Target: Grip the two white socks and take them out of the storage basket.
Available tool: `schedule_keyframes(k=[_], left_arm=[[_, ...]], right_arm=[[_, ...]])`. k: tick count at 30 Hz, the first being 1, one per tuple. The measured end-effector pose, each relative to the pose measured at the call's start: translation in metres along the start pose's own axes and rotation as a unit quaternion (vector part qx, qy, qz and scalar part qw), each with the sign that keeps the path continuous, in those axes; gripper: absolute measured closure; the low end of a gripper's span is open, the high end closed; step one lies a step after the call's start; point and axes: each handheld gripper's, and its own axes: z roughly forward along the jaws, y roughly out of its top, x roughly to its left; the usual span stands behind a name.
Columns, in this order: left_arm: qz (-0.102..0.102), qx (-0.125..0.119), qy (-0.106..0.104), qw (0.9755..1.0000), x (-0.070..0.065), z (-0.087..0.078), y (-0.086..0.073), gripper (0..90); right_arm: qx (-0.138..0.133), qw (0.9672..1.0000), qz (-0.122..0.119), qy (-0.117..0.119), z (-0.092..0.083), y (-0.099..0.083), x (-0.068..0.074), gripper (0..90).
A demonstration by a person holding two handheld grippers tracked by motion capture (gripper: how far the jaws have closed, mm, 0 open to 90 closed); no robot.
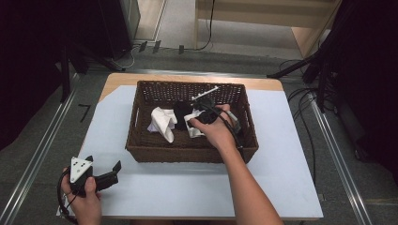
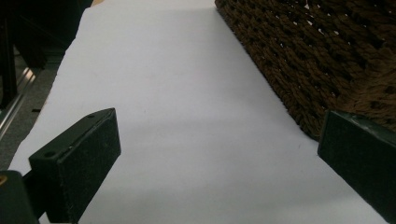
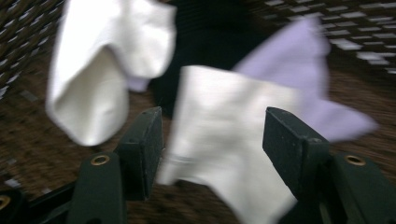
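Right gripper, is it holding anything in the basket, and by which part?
Nothing is held. The right gripper has open jaws down in the wicker basket, with a white sock lying between them, not pinched. The left gripper is open over the table.

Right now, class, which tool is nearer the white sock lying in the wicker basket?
Right. The right tool is inside the basket with its jaws around the white sock; the left tool rests outside the wicker basket.
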Motion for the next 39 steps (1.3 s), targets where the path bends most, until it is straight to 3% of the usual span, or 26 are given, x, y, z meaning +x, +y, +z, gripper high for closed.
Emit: schedule_keyframes(k=[1, 2, 5, 6, 9, 10, 11, 12, 15, 21, 23, 26, 29, 32, 37, 38, 39], left_arm=[[0.0, 0.0, 0.0, 1.0, 0.0, 0.0, 0.0, 0.3], [0.001, 0.001, 0.001, 1.0, 0.0, -0.001, 0.0, 0.3], [-0.001, 0.0, 0.0, 1.0, 0.0, -0.001, 0.0, 0.3], [0.0, 0.001, -0.001, 1.0, 0.001, -0.001, 0.0, 0.3], [0.0, 0.002, 0.0, 1.0, 0.0, 0.0, 0.0, 0.3], [0.0, 0.002, 0.0, 1.0, 0.0, 0.0, 0.0, 0.3], [-0.001, 0.001, -0.001, 1.0, 0.0, 0.0, 0.0, 0.3], [0.0, 0.004, -0.001, 1.0, 0.001, -0.001, 0.0, 0.3], [0.0, 0.001, 0.0, 1.0, 0.0, 0.0, 0.0, 0.3], [-0.001, 0.002, 0.0, 1.0, 0.0, 0.0, 0.0, 0.3], [-0.001, 0.002, 0.0, 1.0, 0.0, 0.0, 0.0, 0.3], [-0.001, 0.002, 0.0, 1.0, 0.0, -0.001, 0.0, 0.3], [0.0, 0.003, 0.001, 1.0, 0.0, -0.001, 0.0, 0.3], [-0.001, 0.004, 0.0, 1.0, 0.001, -0.001, 0.0, 0.3], [-0.003, 0.002, -0.001, 1.0, 0.001, -0.001, 0.0, 0.3], [-0.002, 0.002, -0.001, 1.0, 0.001, -0.001, 0.0, 0.3], [-0.001, 0.003, -0.001, 1.0, 0.001, -0.001, 0.0, 0.3]], right_arm=[[0.009, 1.0, -0.002, 0.001, 0.005, 0.001, 0.004, 37.5], [0.013, 0.9998, -0.009, -0.015, 0.015, 0.002, 0.011, 35.4], [0.019, 0.9993, -0.007, -0.032, 0.022, 0.002, 0.013, 36.2], [0.041, 0.9978, -0.015, -0.049, 0.029, 0.0, 0.015, 44.9], [0.065, 0.9962, -0.018, -0.055, 0.031, -0.002, 0.012, 67.2], [0.065, 0.9962, -0.018, -0.055, 0.031, -0.002, 0.012, 67.2], [0.063, 0.9965, -0.015, -0.052, 0.029, -0.001, 0.01, 73.3], [0.04, 0.9983, -0.013, -0.039, 0.021, 0.001, 0.01, 84.4], [0.017, 0.9993, -0.012, -0.032, 0.013, 0.001, 0.009, 86.6], [-0.061, 0.9977, 0.002, -0.028, -0.023, 0.005, 0.009, 86.7], [-0.07, 0.9972, 0.006, -0.028, -0.027, 0.005, 0.008, 86.7], [-0.083, 0.9953, 0.018, -0.046, -0.043, 0.003, -0.003, 86.7], [-0.074, 0.9927, 0.042, -0.085, -0.051, -0.004, -0.024, 86.3], [-0.05, 0.9917, 0.058, -0.104, -0.044, -0.01, -0.035, 82.3], [-0.019, 0.993, 0.063, -0.098, -0.025, -0.017, -0.044, 65.8], [-0.005, 0.9932, 0.063, -0.098, -0.016, -0.017, -0.046, 52.9], [0.001, 0.9928, 0.06, -0.103, -0.012, -0.017, -0.047, 48.7]])
